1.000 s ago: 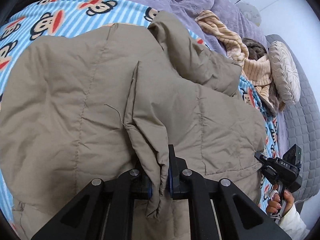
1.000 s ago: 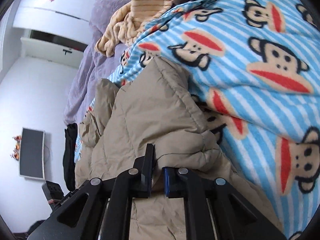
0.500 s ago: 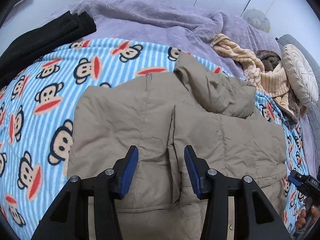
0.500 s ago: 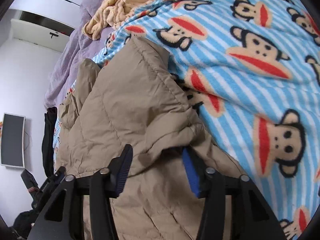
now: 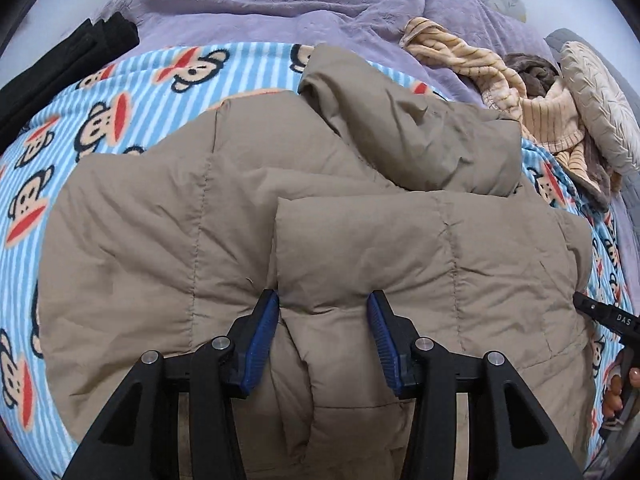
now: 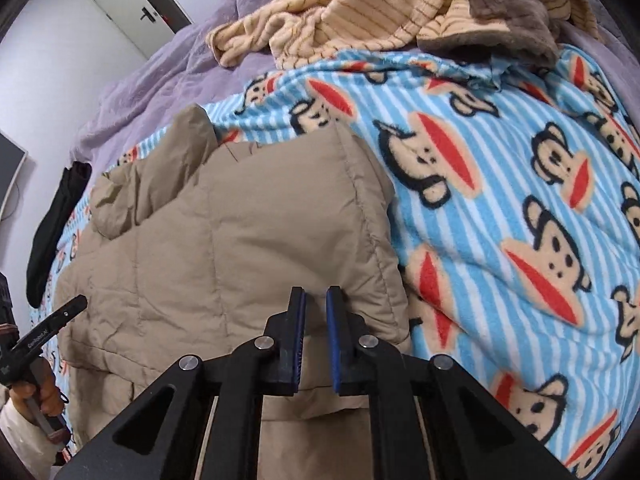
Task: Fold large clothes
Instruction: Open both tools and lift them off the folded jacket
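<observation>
So: tan puffer jacket [image 5: 248, 216] lies spread on the monkey-print blanket [image 5: 120, 92], filling the area right in front of both tongs. In the left wrist view, the left gripper [image 5: 323, 306] has its jaws parted, blue pads either side of a raised ridge of jacket fabric; fabric sits between them, pads not squeezing it, though the left pad looks close to touching. A folded-over panel edge runs straight ahead from the left pad. Hood or collar bunch sits farther ahead and slightly right of the left tongs.

Right gripper [image 6: 316, 294] in its own view: jaws closing, only a narrow slit between the blue pads, nothing pinched in the slit as far as I can tell; tips hover over the jacket's near right corner. Jacket extends ahead and to the left of the right tongs; bare blanket lies to their right.

Beyond the jacket, far ahead of both tongs: purple bedspread [image 5: 248, 12], striped beige garment [image 6: 340, 12] with a brown piece [image 6: 504, 12] on it. Round cream pillow [image 5: 600, 104] is far right of the left tongs. Black clothing [image 5: 60, 64] lies far left of the left tongs.

A hand [image 6: 40, 392] holding the left tool shows at the far left edge of the right wrist view.
</observation>
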### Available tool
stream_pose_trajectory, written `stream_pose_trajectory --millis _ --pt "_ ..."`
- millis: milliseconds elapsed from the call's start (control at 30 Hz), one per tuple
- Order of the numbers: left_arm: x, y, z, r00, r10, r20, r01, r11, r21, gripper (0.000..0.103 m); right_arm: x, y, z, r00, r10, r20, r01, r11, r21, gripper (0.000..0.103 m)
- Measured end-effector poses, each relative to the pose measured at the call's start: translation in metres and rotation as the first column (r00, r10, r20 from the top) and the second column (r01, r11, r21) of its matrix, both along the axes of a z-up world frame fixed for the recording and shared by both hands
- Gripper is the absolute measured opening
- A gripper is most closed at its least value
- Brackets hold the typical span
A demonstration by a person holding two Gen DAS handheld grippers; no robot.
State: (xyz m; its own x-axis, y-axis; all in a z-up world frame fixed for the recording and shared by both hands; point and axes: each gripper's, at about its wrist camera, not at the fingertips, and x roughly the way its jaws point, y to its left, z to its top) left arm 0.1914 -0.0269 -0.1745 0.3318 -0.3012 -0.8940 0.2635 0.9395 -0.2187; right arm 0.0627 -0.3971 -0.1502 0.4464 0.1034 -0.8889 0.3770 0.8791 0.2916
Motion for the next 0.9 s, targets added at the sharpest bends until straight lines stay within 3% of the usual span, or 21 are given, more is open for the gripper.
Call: stream_pose_trajectory --millis 167,300,633,900 --pt "-0.002 -0.010 -0.009 0.999 -0.028 0.020 0.027 0.999 0.035 0.049 -0.002 -0.012 -0.028 0.999 -0.033 -0.015 0.034 0.998 0.046 0.008" --pt "-0.004 -0.011 -0.004 0.999 -0.025 0.030 0.023 0.998 0.062 0.049 -0.001 -0.011 -0.034 0.999 -0.043 -0.023 0.044 0.999 0.027 0.008" --pt "-0.027 0.007 0.026 0.999 0.014 0.035 -0.018 0.992 0.122 0.049 -0.021 0.001 -0.005 0.998 -0.060 -0.029 0.060 0.998 -0.012 0.013" --pt "-0.060 0.012 0.042 1.000 -0.003 0.011 0.002 0.988 0.157 0.049 -0.062 0.006 0.017 0.995 -0.096 -0.035 0.097 0.994 0.055 0.013"
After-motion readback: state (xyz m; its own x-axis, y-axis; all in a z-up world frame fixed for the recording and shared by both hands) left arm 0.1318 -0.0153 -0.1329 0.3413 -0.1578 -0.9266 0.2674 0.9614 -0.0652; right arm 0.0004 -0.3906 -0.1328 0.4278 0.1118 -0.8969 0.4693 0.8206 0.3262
